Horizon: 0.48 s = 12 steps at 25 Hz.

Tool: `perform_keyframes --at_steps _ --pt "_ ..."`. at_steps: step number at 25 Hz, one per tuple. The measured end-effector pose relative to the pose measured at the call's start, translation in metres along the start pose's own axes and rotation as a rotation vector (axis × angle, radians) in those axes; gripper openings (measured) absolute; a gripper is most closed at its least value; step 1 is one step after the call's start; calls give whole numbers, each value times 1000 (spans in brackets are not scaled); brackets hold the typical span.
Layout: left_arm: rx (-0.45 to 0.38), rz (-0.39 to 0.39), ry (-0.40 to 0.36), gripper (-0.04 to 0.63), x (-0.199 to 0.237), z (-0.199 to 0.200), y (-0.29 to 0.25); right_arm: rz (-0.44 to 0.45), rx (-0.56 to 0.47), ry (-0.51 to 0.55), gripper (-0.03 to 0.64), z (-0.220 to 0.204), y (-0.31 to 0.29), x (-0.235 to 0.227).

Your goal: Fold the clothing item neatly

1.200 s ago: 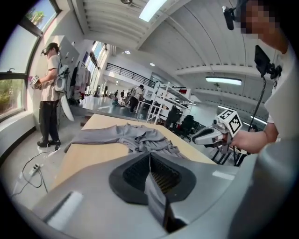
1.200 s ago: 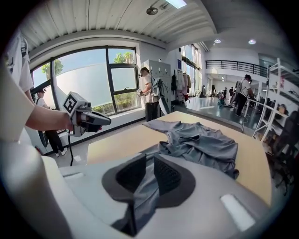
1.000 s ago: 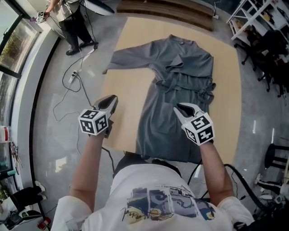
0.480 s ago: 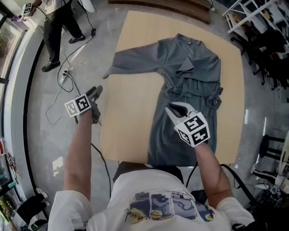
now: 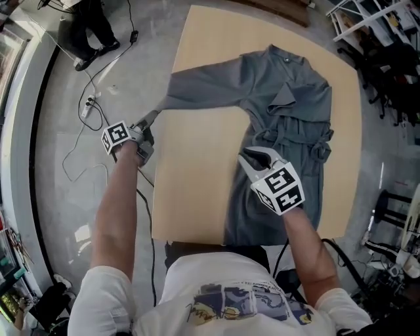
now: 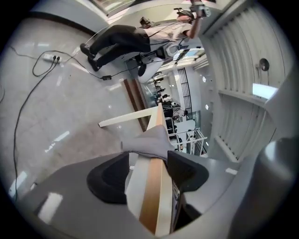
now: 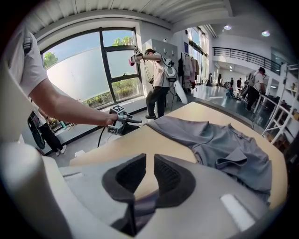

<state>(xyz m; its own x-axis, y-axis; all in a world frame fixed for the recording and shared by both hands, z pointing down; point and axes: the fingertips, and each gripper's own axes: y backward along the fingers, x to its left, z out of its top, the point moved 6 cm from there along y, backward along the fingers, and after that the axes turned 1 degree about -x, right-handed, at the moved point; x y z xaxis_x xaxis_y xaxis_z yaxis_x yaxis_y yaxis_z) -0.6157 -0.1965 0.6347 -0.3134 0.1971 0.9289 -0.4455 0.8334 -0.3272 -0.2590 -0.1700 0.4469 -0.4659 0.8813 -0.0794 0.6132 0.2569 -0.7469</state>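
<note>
A grey robe (image 5: 289, 125) lies spread on the wooden table (image 5: 197, 177), its long sleeve (image 5: 197, 88) stretched to the table's left edge. My left gripper (image 5: 149, 128) is at that edge beside the cuff (image 5: 161, 105). Its jaws have just been opening. In the left gripper view the left gripper (image 6: 148, 163) straddles the table's edge (image 6: 152, 196), the cuff (image 6: 149, 142) lying at its tips, unpressed. My right gripper (image 5: 252, 157) sits at the robe's left side edge. The right gripper (image 7: 149, 168) is shut on a fold of grey fabric (image 7: 140, 207).
A person (image 5: 92, 26) stands on the floor beyond the table's far left corner, and also shows by the window (image 7: 159, 79). A cable and power strip (image 5: 88, 105) lie on the floor at the left. Shelves (image 5: 367, 20) and chairs stand at the right.
My left gripper has swung out to the left, gone forward to the sleeve cuff, rolled, and opened. My right gripper has shifted left along the robe's edge, still shut.
</note>
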Motion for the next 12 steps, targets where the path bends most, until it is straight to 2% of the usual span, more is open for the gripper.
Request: perform_keyframes --at_steps 3,9,10,12 --pt "22 -7 70 256 4 2 -16 -6 5 -8 52 1 -3 -1" --pt "30 39 126 251 6 15 -36 -21 10 -33 52 -6 2 -3" --pt "33 41 135 214 5 17 -39 -24 11 -38 52 -8 3 -4" --pt "38 36 146 98 3 19 -44 -29 12 -49 52 -12 5 -4"
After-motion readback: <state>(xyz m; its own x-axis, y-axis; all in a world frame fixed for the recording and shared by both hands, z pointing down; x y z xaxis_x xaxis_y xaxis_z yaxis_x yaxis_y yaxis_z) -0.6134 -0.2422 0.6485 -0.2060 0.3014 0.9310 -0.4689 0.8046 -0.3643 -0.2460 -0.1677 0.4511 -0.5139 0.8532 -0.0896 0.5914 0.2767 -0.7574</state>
